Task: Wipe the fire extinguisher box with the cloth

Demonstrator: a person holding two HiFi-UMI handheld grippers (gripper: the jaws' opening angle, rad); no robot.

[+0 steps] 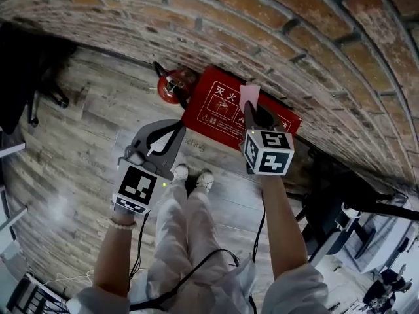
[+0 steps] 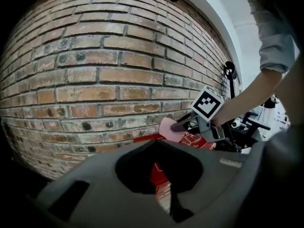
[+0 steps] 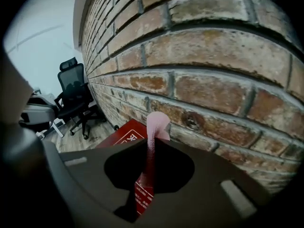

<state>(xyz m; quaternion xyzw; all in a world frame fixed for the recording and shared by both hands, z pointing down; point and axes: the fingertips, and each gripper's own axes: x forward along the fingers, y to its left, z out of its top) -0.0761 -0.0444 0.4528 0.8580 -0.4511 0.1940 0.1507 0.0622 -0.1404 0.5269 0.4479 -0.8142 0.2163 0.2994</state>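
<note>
The red fire extinguisher box [image 1: 219, 113] stands on the floor against the brick wall, with white characters on its top. My right gripper [image 1: 251, 107] is over the box's far part, shut on a pink cloth [image 1: 249, 95] that sticks up past its tips. In the right gripper view the cloth [image 3: 156, 122] hangs pinched between the jaws of the right gripper [image 3: 153, 140], above the box [image 3: 124, 136]. My left gripper [image 1: 178, 127] is shut on nothing, near the box's left front edge. The left gripper view shows the left gripper [image 2: 156, 141], the box [image 2: 197, 140] and the cloth [image 2: 168, 127].
A red fire extinguisher [image 1: 171, 84] lies left of the box by the brick wall [image 1: 294, 31]. A black office chair [image 3: 76, 94] stands farther along the wall. Dark furniture [image 1: 26, 70] is at the left, and chair bases [image 1: 353, 221] at the right. The person's shoes [image 1: 193, 175] are on the wooden floor.
</note>
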